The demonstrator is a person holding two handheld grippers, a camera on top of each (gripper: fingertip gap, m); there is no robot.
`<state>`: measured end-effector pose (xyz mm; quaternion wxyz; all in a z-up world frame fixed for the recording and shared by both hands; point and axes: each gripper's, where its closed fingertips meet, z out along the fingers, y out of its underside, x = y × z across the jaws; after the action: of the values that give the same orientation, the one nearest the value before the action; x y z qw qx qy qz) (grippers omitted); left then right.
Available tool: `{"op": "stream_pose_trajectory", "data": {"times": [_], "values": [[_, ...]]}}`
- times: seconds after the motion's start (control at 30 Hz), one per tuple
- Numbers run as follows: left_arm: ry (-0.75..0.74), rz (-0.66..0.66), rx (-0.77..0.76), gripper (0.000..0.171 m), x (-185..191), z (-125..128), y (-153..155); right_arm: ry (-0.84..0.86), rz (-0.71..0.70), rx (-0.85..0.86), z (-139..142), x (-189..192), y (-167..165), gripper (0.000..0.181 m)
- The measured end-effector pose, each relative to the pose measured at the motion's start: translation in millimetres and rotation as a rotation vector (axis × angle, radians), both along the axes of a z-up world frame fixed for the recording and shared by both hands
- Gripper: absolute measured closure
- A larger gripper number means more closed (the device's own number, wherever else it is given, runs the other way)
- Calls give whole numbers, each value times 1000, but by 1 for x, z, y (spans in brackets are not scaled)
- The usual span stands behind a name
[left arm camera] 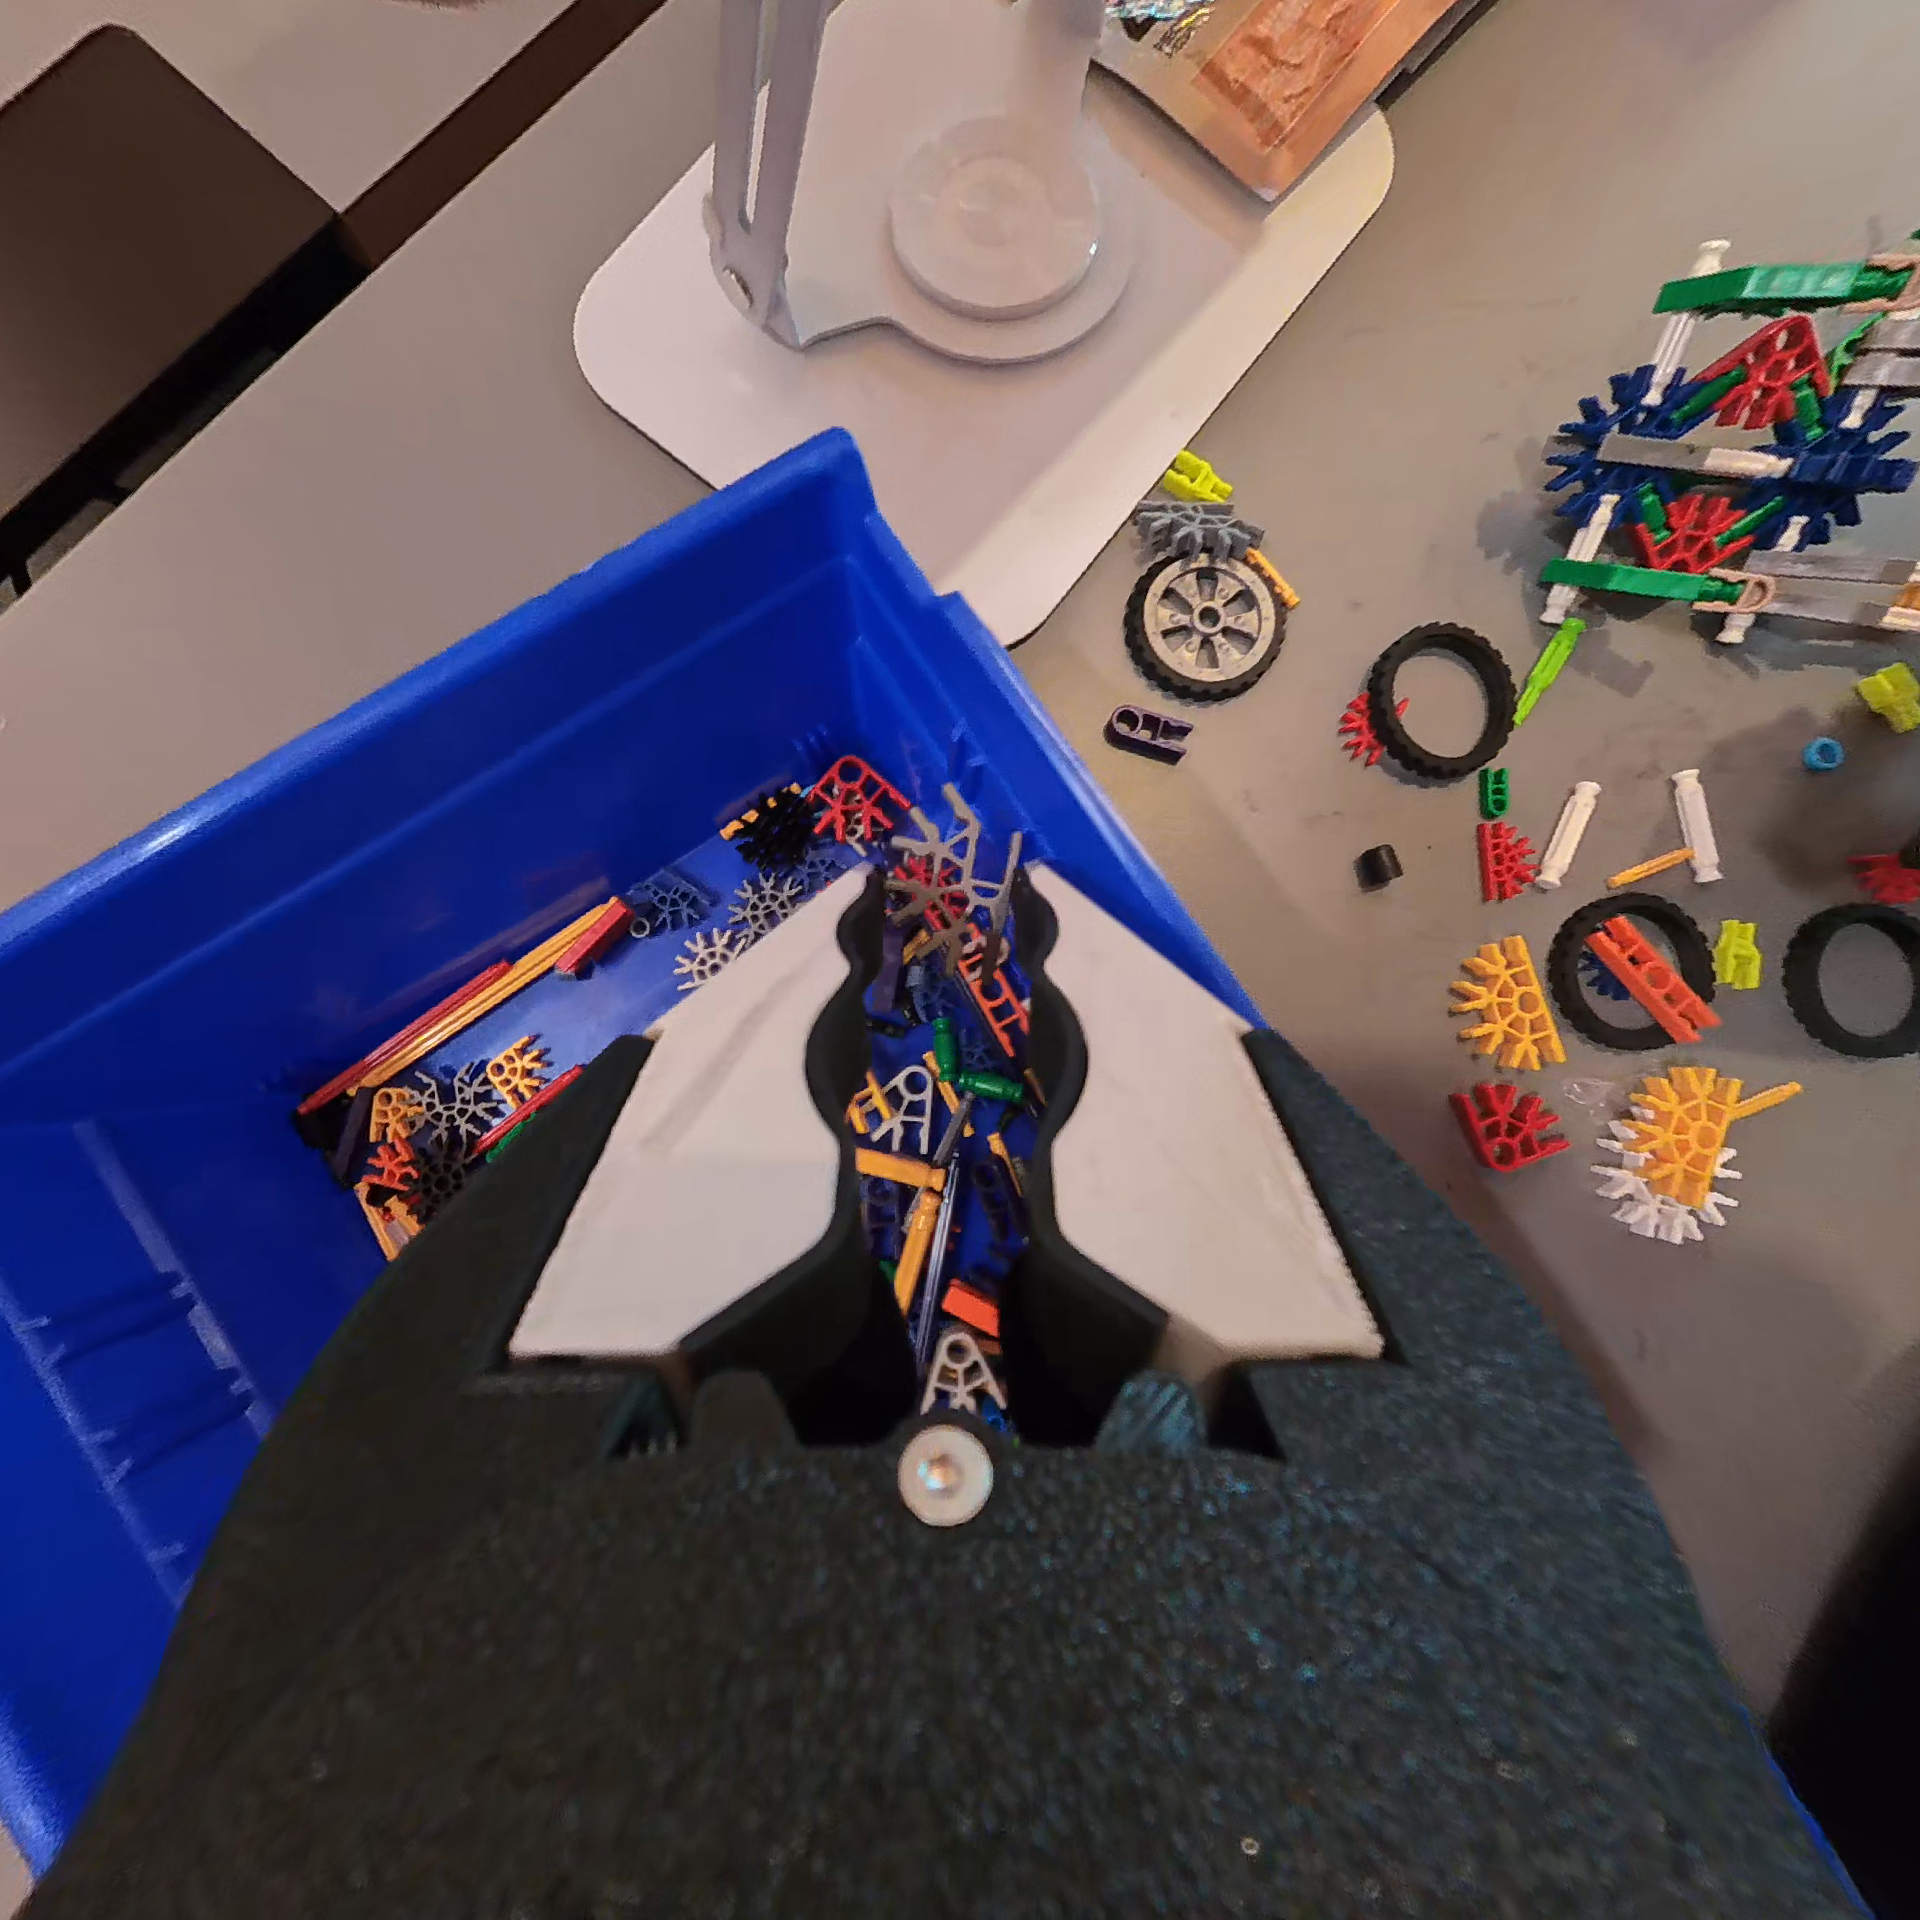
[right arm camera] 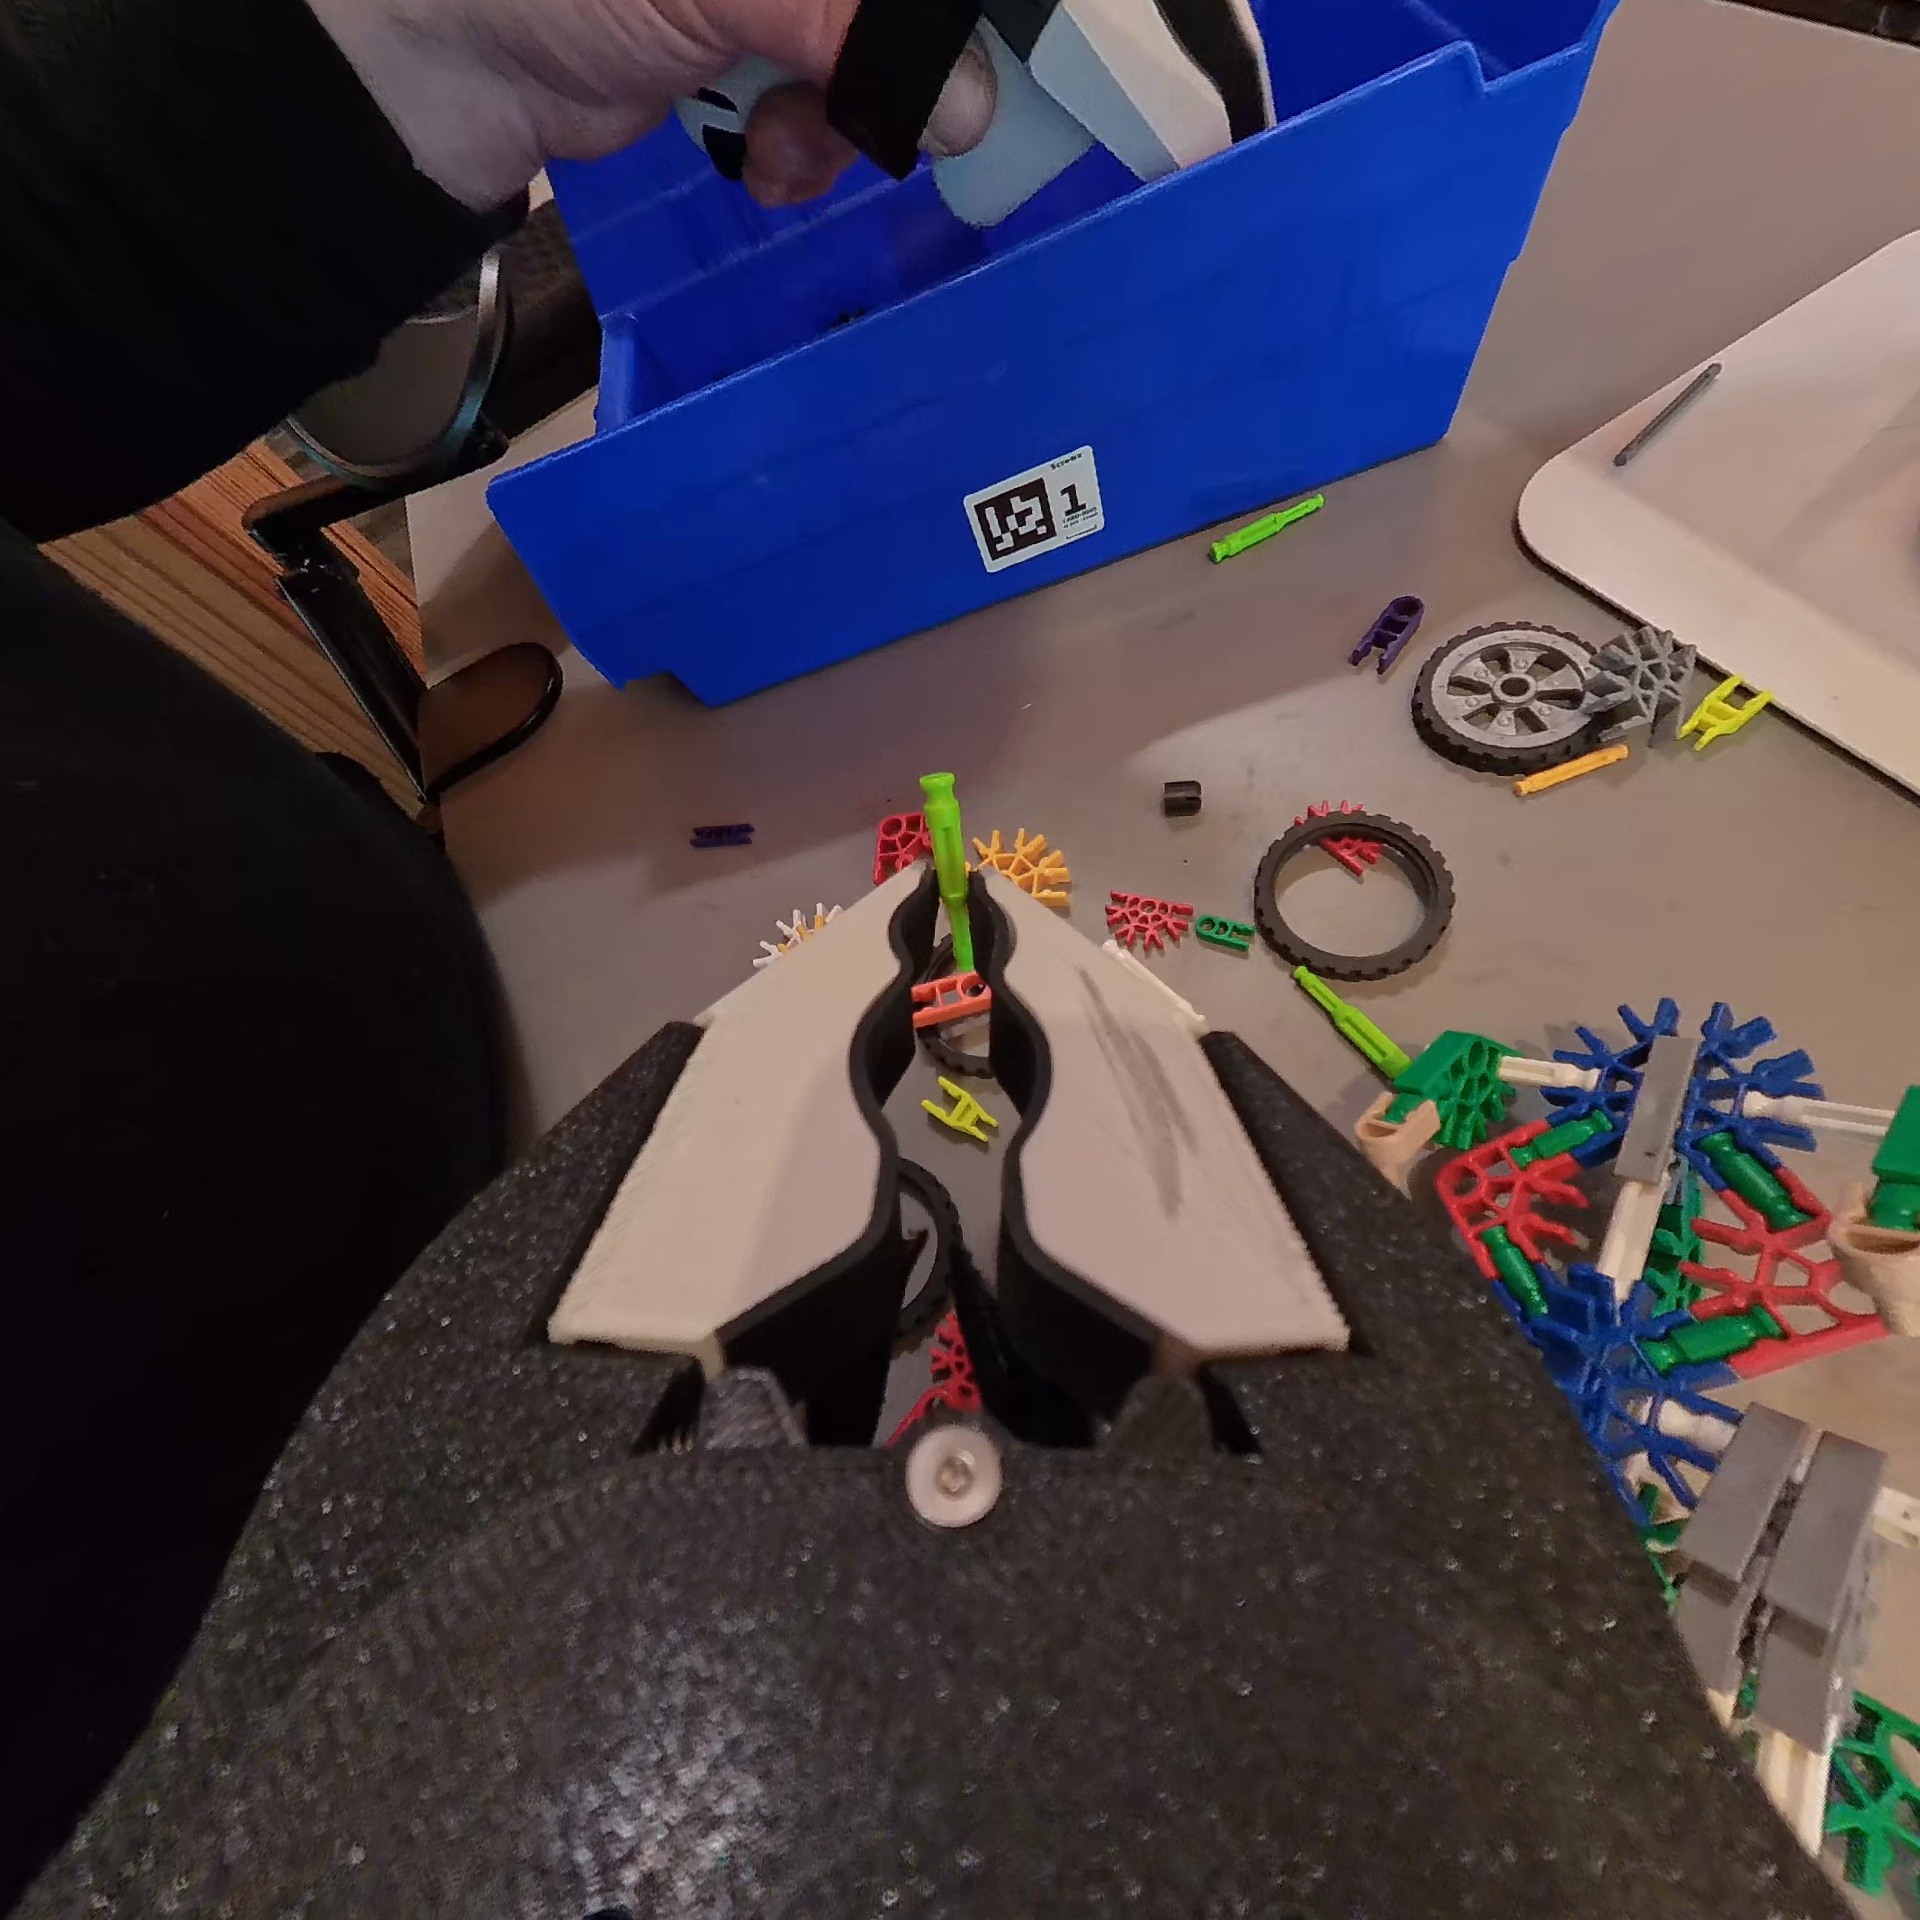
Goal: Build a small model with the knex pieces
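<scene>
In the left wrist view my left gripper [left arm camera: 953, 896] hangs over the open blue bin [left arm camera: 436, 748]. It is shut on a grey snowflake-shaped connector piece [left arm camera: 948, 871] that sticks out past the fingertips. The bin holds several coloured rods and connectors [left arm camera: 473, 1081]. In the right wrist view my right gripper [right arm camera: 954, 889] is above the grey table, shut on a light green rod [right arm camera: 943, 831] that stands upright between the tips. An orange connector [right arm camera: 951, 997] sits at the rod's lower end. A hand holds the left gripper [right arm camera: 1081, 114] over the bin [right arm camera: 935, 416].
Loose parts lie on the table: a grey wheel [left arm camera: 1205, 623], black tyres [left arm camera: 1439, 712], and yellow and red connectors [left arm camera: 1507, 1003]. A built model of blue, red and green pieces [left arm camera: 1745, 457] stands at right, also in the right wrist view [right arm camera: 1662, 1247]. A white stand base [left arm camera: 675, 343] sits behind the bin. The grippers' ends are close to 20 centimetres from one another. My left tips are roughly 12 centimetres from the grey wheel [left arm camera: 1205, 623]. Look for it in the right wrist view [right arm camera: 1507, 683] too.
</scene>
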<state>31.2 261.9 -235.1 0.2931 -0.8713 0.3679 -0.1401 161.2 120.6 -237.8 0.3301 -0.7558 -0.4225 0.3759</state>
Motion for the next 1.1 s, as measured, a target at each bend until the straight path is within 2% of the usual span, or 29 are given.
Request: {"op": "stream_pose_trajectory", "data": {"times": [0.87, 1.1], "values": [[-15, -7, 60, 150, 5, 23, -6, 2, 21, 3, 1, -6, 1, 176], [-52, -39, 81, 149, 19, 38, -11, 2, 16, 7, 3, -6, 0, 176]]}}
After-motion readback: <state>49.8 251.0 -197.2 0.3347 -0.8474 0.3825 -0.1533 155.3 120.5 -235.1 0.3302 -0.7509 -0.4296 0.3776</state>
